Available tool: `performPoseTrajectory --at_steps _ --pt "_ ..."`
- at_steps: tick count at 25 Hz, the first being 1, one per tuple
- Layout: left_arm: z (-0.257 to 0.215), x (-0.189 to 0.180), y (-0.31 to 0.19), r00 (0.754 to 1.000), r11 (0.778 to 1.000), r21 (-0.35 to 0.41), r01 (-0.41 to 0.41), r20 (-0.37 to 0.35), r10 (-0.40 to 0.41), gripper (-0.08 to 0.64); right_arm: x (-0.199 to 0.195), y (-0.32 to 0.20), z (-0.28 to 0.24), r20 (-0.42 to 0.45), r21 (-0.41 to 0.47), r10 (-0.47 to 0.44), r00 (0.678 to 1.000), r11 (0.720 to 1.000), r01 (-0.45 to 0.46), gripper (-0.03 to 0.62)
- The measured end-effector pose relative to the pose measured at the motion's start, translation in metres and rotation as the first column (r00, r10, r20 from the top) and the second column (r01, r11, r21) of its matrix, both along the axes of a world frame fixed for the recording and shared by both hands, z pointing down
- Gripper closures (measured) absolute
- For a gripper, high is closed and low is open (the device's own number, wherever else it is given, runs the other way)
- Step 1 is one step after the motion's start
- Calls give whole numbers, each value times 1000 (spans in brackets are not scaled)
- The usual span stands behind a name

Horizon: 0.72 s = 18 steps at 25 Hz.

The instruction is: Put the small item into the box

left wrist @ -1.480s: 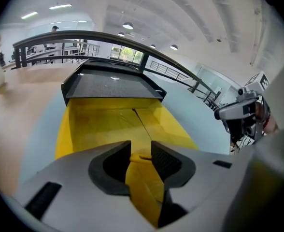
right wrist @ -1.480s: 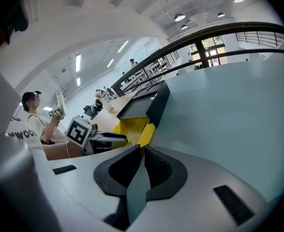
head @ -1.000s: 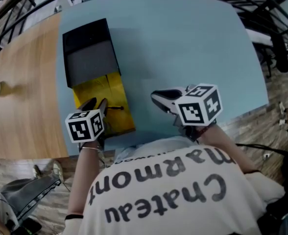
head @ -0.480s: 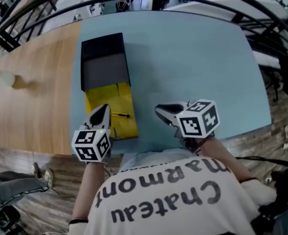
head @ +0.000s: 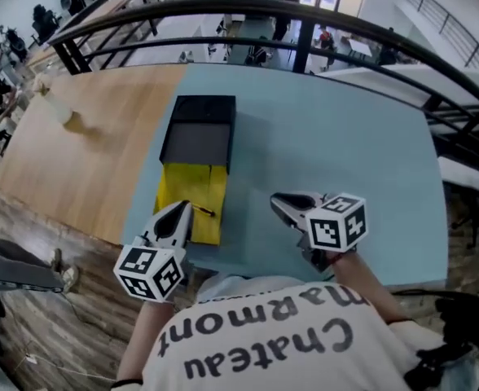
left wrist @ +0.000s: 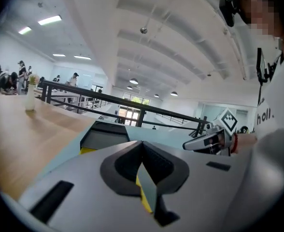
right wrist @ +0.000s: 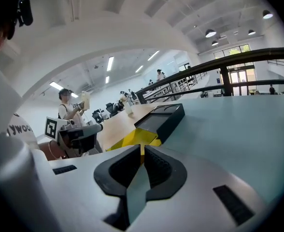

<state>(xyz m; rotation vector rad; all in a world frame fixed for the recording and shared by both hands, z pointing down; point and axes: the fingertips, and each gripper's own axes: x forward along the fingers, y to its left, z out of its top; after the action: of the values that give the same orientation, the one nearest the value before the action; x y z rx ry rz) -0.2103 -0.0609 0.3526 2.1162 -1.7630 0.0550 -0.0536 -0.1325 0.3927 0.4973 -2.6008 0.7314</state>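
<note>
At the near edge of the tabletop (head: 337, 137), the left gripper (head: 182, 210) has its jaws clenched on nothing, with the tips over the yellow panel (head: 174, 194) that extends from the box (head: 197, 141). The right gripper (head: 279, 201), also clenched and empty, hovers over bare blue surface. The small item (head: 204, 211), a thin dark stick, lies on the panel just beside the left tips. For a clean pickup, I judge the left jaws should spread, straddle the stick across its narrow width and close low, since something so slim may roll. The box is black, rectangular and matte, the panel is smooth, and the tabletop turns to wood grain toward its left edge.
</note>
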Motion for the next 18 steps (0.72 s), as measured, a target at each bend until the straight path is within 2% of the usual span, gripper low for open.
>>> performPoseTrajectory --at_steps 4,8,13,18 --pt "-15 28 32 995 995 50 90 -49 -88 557 25 6 0 -12 14 -93 996 996 93 541" --pt "-22 60 58 986 987 43 158 -58 -155 557 57 9 3 -14 28 -108 994 994 108 541" --pt "-9 76 86 967 969 26 247 -66 -245 557 79 21 15 -35 62 -164 986 984 166 545" --pt "-12 96 109 952 952 72 298 -96 -291 557 98 36 28 -20 26 -186 982 982 186 545"
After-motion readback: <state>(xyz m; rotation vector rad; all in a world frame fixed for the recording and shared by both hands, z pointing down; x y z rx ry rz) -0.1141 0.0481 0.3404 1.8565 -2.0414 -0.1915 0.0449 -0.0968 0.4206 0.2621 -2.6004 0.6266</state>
